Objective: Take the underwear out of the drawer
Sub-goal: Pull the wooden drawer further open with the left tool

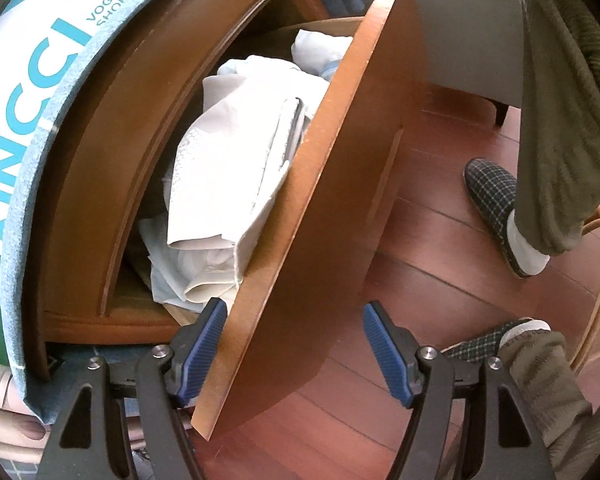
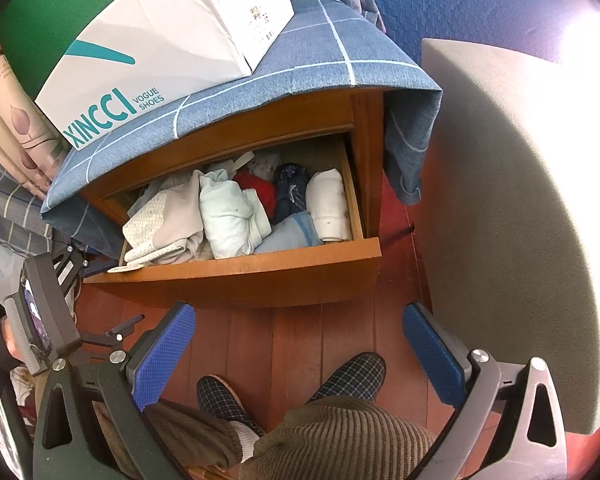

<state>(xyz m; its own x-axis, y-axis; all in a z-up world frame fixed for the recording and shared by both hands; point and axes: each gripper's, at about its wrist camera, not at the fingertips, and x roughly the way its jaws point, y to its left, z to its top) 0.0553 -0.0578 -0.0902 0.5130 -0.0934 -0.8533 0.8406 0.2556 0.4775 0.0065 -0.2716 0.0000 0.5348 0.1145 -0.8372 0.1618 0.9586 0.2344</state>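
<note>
The drawer (image 2: 260, 268) of the wooden nightstand (image 2: 364, 160) is seen pulled out, and folded underwear (image 2: 232, 216) is packed inside it: a beige piece at the left, a pale one beside it, red and navy pieces behind, a white roll at the right wall. The left hand-held gripper (image 1: 296, 352) is held wide open astride the end of the drawer front (image 1: 332, 208), one blue pad on the inner side and one on the outer side; nothing is gripped. The right hand-held gripper (image 2: 300, 356) is likewise spread fully and empty, hovering over the wooden floor (image 2: 300, 336) well short of the drawer. A shoe box (image 2: 152, 48) rests on the cloth-covered top surface. The step in hand is judged to be the reach into the drawer. A single topmost piece should be approached from above, with the jaws kept wide until a fold lies between the pads, then closed firmly; the lift is best made straight up so that neighbouring pieces are not dragged over the front edge
</note>
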